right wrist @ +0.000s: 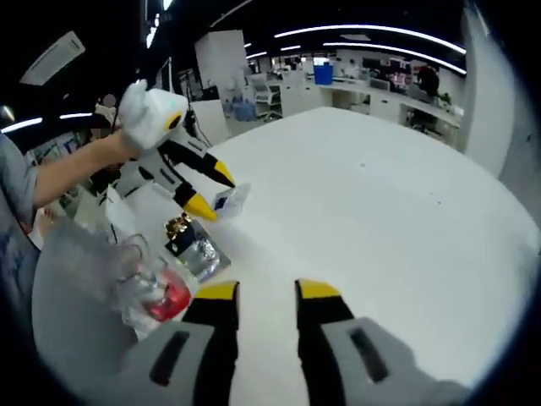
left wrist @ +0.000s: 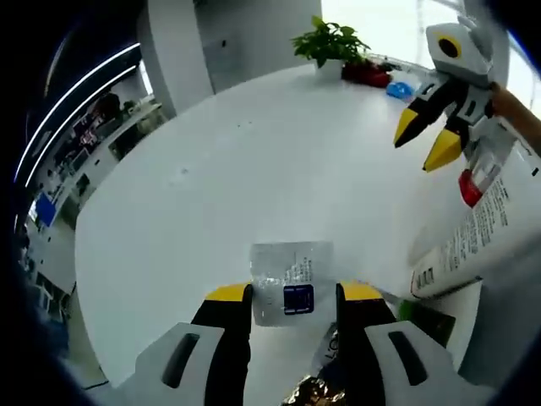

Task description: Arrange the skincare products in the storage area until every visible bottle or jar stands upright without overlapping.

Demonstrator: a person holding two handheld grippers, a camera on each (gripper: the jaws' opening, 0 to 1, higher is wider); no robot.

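In the left gripper view, the left gripper [left wrist: 294, 293] pinches a small clear plastic sachet with dark print and a blue square label [left wrist: 289, 283] between its yellow-tipped jaws, held above the round white table [left wrist: 254, 169]. Just below the jaws a crinkled gold-foil item [left wrist: 314, 394] and a dark package edge show, too cut off to tell more. To the right stands a tall white carton with printed text [left wrist: 473, 245], tilted in this view, with a small red-capped item [left wrist: 469, 188] beside its upper part. Beyond it the right gripper [left wrist: 427, 139] hangs over the table with its yellow tips spread and nothing between them. At the far table edge sit a green potted plant [left wrist: 331, 44] and red and blue objects.

In the right gripper view, the right gripper [right wrist: 267, 292] is spread, its jaws bare over the white table [right wrist: 380, 194]. Ahead to the left, the left gripper [right wrist: 210, 193] holds the sachet [right wrist: 230, 200]. Below it lies a dark flat packet with a gold top [right wrist: 193, 245], and nearer the camera a clear plastic container holding something red [right wrist: 152, 292]; whether it stands upright I cannot tell. A person's sleeve [right wrist: 15, 211] is at the left.
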